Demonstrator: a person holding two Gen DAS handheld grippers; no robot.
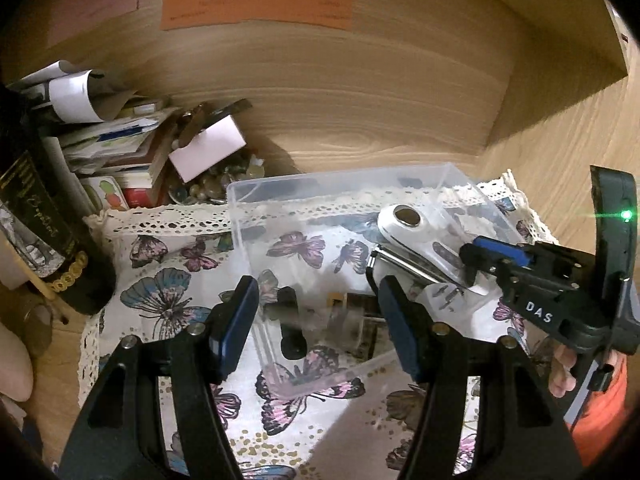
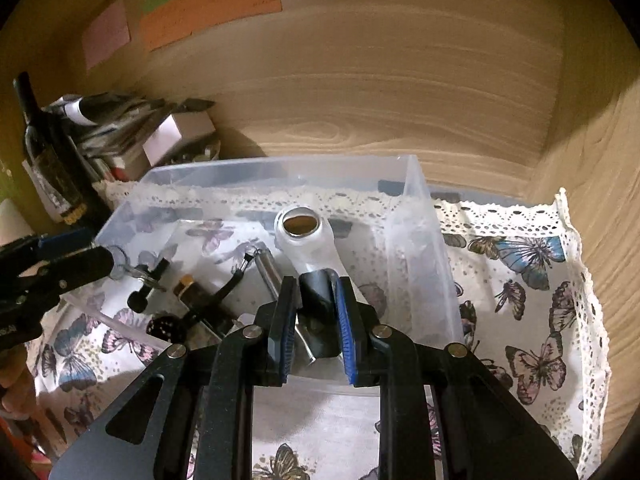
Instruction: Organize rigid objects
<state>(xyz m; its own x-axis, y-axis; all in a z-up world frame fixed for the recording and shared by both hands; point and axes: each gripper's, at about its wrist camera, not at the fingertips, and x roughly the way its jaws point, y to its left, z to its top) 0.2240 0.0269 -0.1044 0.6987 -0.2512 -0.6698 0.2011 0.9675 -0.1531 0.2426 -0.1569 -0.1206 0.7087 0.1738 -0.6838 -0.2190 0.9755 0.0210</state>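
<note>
The right gripper [image 2: 316, 320] is clamped on the dark handle end of a white bottle opener [image 2: 304, 236], held over the clear plastic box [image 2: 424, 248]. The opener's long axis runs straight away from the gripper, its round metal-ringed head pointing toward the box's far wall and tilted slightly up. The left gripper [image 1: 316, 320] hangs over the near left corner of the box with its jaws apart and nothing between them. Lower in the box, left of the opener, lie a metal rod [image 2: 268, 276], a small black clip [image 2: 148, 284] and other dark pieces too blurred to name. The box stands on a butterfly-print cloth [image 2: 528, 280] with a lace edge. Beyond the box's far left corner are a dark wine bottle [image 2: 52, 160] and a stack of papers [image 1: 108, 140] against the wooden wall.
</note>
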